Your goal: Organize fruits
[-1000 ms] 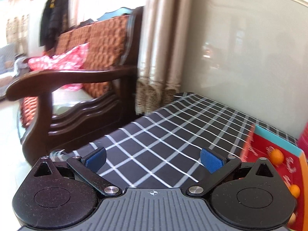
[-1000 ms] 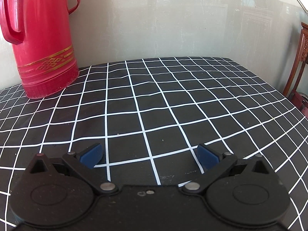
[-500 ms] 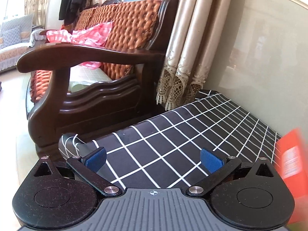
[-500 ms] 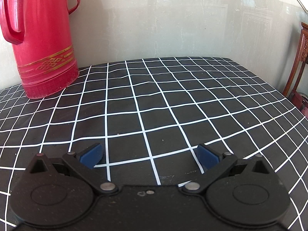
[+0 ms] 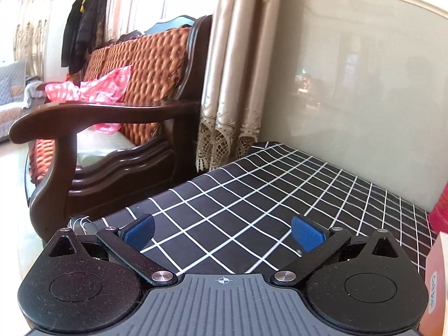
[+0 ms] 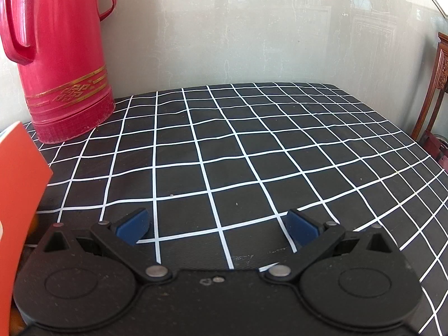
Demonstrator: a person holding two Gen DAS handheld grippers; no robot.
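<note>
Left wrist view: your left gripper (image 5: 223, 231) sits low over the black tablecloth (image 5: 252, 196) with its white grid, and its jaws stand wide apart with nothing between them. You can count two blue pads (image 5: 139, 231), one on each finger, both bare. Past the cloth's far edge stands one dark wooden armchair (image 5: 92, 151) with an orange quilted back, and one pink checked cloth (image 5: 95, 89) lies on its seat. One beige curtain (image 5: 232, 70) hangs in folds between the chair and the pale wall (image 5: 350, 84). Dark coats (image 5: 81, 28) hang further back; their number is unclear. At the right edge you see a sliver of an orange box (image 5: 435, 280), cut off by the frame, and a red shape just behind it that cannot be made out.

In the right wrist view, your right gripper (image 6: 217, 226) is likewise spread open and holds nothing, its two blue pads (image 6: 131, 225) hovering over the same grid cloth. One red thermos (image 6: 61, 56) with gold bands and two handles stands upright at the back left, near the wall. One orange box flap (image 6: 19, 182) rises at the left edge, just beside the gripper's left finger. Below that flap a small orange patch shows, too hidden to say whether it is fruit. No fruit can be counted in either view; whatever the box contains is out of sight. One carved wooden chair frame (image 6: 436, 89) shows at the far right.
</note>
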